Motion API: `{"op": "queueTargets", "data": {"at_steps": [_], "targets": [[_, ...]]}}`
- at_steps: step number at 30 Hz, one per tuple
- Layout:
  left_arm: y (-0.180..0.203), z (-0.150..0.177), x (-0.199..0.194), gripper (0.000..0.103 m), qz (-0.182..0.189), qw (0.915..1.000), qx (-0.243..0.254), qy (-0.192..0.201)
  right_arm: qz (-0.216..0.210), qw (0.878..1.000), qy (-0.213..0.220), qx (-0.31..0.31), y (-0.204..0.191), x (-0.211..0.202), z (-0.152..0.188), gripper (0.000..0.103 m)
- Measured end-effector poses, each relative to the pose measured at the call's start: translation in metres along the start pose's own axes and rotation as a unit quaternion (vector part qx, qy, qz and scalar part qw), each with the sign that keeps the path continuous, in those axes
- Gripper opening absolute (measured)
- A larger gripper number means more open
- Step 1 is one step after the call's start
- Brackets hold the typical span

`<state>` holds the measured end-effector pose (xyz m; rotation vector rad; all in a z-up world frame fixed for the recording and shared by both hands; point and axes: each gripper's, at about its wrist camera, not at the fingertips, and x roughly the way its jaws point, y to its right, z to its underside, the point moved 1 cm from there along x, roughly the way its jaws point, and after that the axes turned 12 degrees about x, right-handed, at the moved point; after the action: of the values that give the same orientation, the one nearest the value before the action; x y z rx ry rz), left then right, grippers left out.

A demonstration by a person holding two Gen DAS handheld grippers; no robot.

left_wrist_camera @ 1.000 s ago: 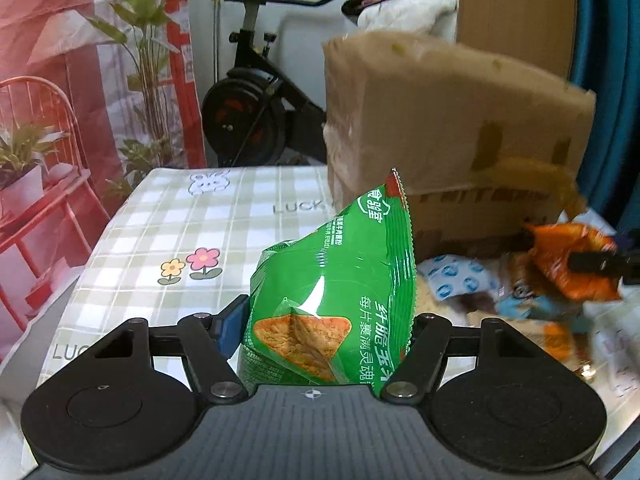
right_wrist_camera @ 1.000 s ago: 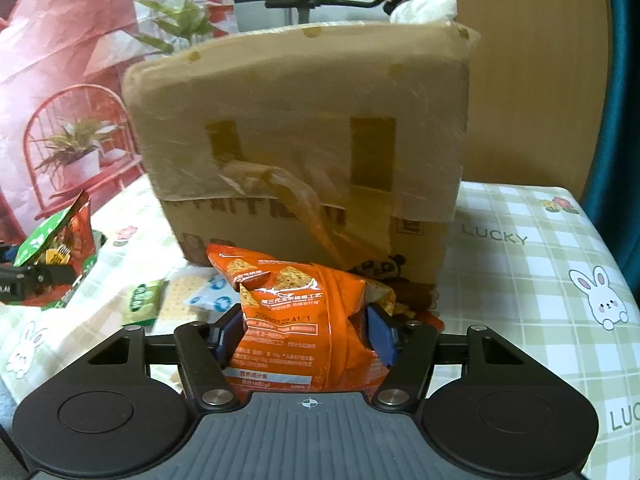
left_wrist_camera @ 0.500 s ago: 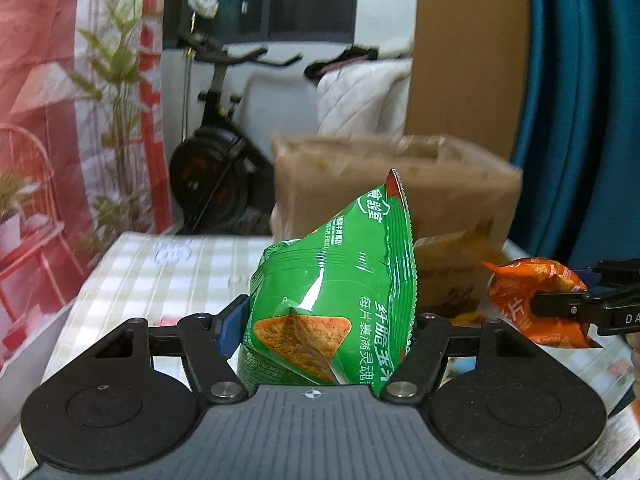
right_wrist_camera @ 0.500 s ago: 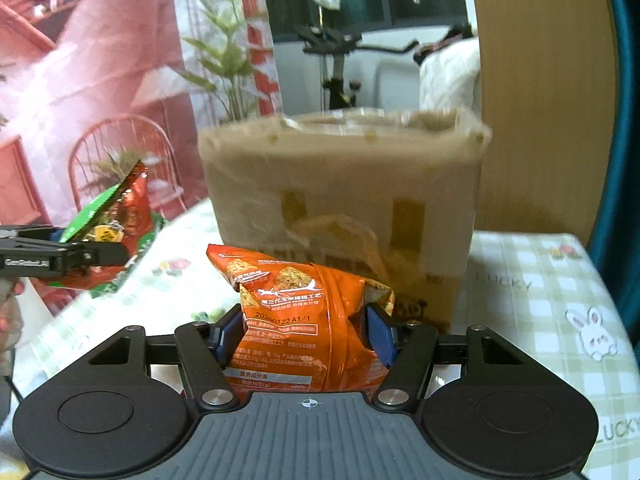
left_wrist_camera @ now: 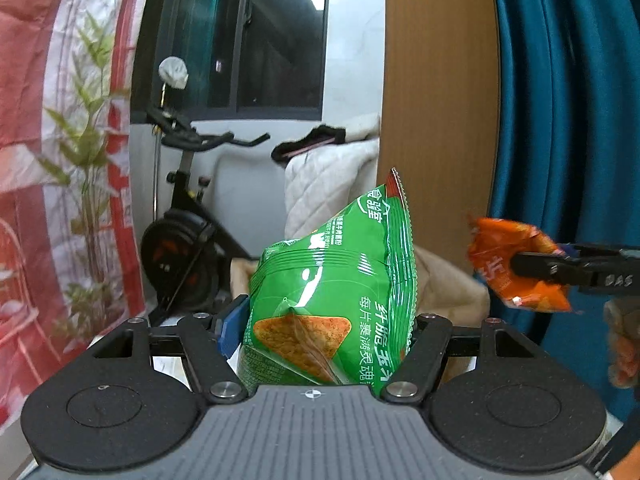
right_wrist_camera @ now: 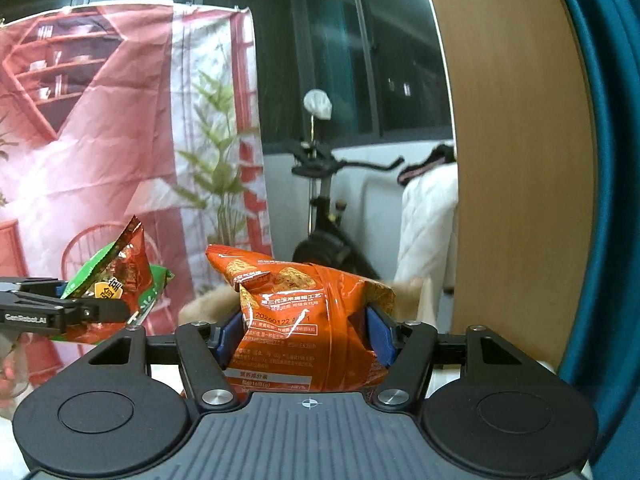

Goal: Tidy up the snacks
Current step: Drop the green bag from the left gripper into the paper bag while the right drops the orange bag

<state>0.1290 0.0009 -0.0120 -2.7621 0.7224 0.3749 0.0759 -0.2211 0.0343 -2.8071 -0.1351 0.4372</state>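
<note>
Gripping a green snack bag (left_wrist_camera: 332,292); right hand-held gripper (right_wrist_camera: 308,332) clamps orange snack bag (right_wrist_camera: 304,320).

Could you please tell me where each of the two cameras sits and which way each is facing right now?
Left wrist view: sits on the left gripper, facing forward past the green chip bag in its jaws toward an exercise bike and window; the right gripper enters at right.
Right wrist view: sits on the right gripper, facing the same way past the orange chip bag in its jaws; the left gripper and a hand show at left.
Shared: both bags, the bike, the wooden panel, the teal curtain.
</note>
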Motion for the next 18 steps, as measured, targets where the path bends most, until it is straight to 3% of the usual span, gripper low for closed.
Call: {"op": "queueTargets", "data": {"at_steps": [5,9,14,18], "targets": [[-0.017,-0.022,0.052,0.072,0.014,0.9995,-0.029,0.002,0.006,1.0,0.005,-0.015,0.01,0.055,-0.014,0.059],[-0.032,-0.03,0.101,0.072,0.017,0.9985,-0.05,-0.013,0.021,0.999,-0.003,-0.05,0.011,0.103,-0.007,0.059],[-0.034,-0.033,0.149,0.073,0.031,0.9971,-0.058,-0.04,0.025,0.998,-0.029,-0.04,0.017,0.143,0.004,0.06],[-0.037,-0.025,0.167,0.082,0.028,0.9961,-0.06,-0.058,0.039,0.997,-0.052,-0.036,0.02,0.163,0.015,0.066]]}}
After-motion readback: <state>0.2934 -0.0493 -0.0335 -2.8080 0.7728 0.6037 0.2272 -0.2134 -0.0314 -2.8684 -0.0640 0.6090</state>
